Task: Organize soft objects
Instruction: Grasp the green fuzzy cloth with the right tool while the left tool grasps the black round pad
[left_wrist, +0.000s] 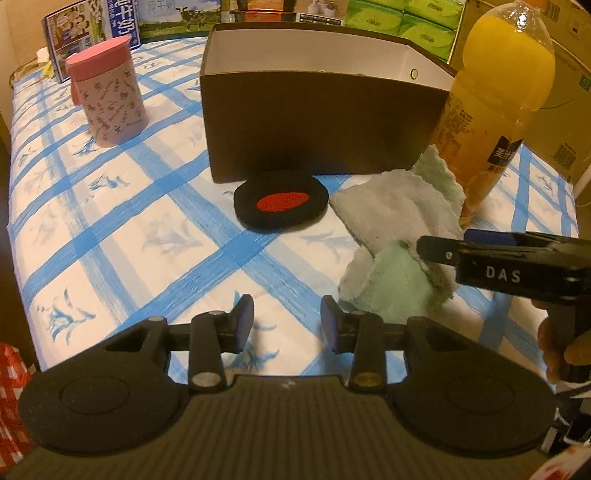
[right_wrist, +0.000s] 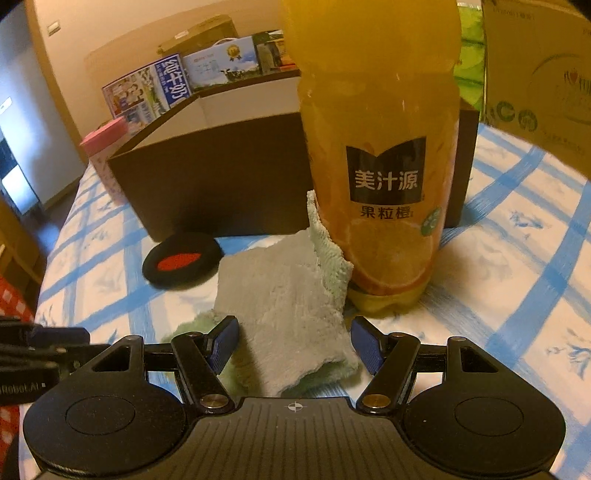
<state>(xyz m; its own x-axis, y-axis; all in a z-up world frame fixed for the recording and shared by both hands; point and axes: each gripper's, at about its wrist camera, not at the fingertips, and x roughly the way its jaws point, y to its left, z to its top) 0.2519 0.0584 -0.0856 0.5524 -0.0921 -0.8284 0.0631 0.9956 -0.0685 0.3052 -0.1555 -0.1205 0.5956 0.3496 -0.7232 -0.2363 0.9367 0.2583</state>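
A crumpled grey and pale green cloth (right_wrist: 288, 295) lies on the blue-checked tablecloth, one corner leaning up against an orange juice bottle (right_wrist: 380, 147). My right gripper (right_wrist: 295, 343) stands open astride the cloth's near edge, its blue pads apart from the fabric on both sides. In the left wrist view it (left_wrist: 450, 243) comes in from the right over the cloth (left_wrist: 399, 236). A round black pad with a red centre (left_wrist: 280, 201) lies flat in front of an open brown box (left_wrist: 314, 110). My left gripper (left_wrist: 287, 325) is open over bare tablecloth, left of the cloth, with nothing between its fingers.
A pink lidded cup (left_wrist: 107, 96) stands at the far left of the table (left_wrist: 110, 229). The juice bottle (left_wrist: 498, 92) stands right beside the box's right end. Cartons and green tissue packs (left_wrist: 406, 18) line the back. Cardboard boxes stand at the right.
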